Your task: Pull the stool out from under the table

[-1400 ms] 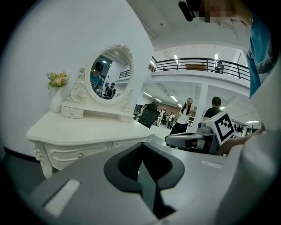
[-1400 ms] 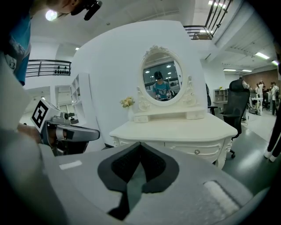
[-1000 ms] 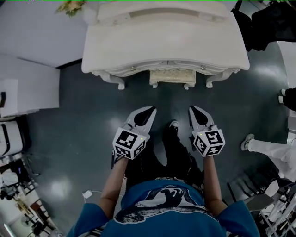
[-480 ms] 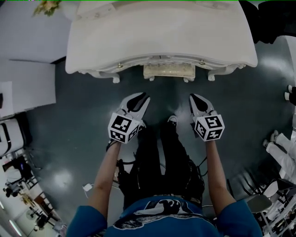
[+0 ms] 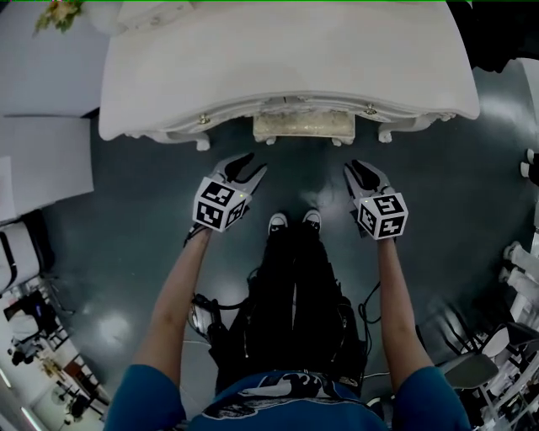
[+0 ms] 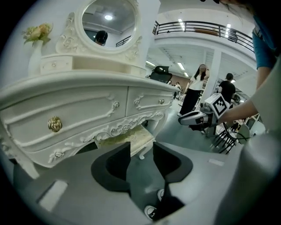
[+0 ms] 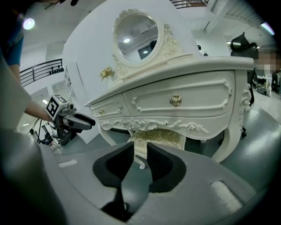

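A white table [image 5: 286, 59] stands at the top of the head view. The stool [image 5: 303, 126] is tucked under it, in the gap between the two front legs [image 5: 202, 143]. Only the stool's front edge and its little feet show past the front edge of the tabletop. The rest is hidden below. In the right gripper view, the stool's pale seat sits right under the curly trim of the drawers. A round mirror [image 6: 109, 19] stands on top at the back, and flowers [image 5: 55, 15] are at the far left corner. The left gripper [image 5: 253, 167] is held out near the left front leg. The right gripper [image 5: 355, 168] is held out near the right front leg. Neither one touches the stool or the table. Both grippers are opening, and nothing is between the jaws of either one, only floor and the stool farther off. The person's shoes [image 5: 276, 222] stand between the two grippers. A strip of bare dark floor [image 5: 126, 210] lies between the shoes and the stool. The floor is also bare to the left and right of the arms. A white block [image 5: 42, 160] stands at the left edge, well apart from the stool.
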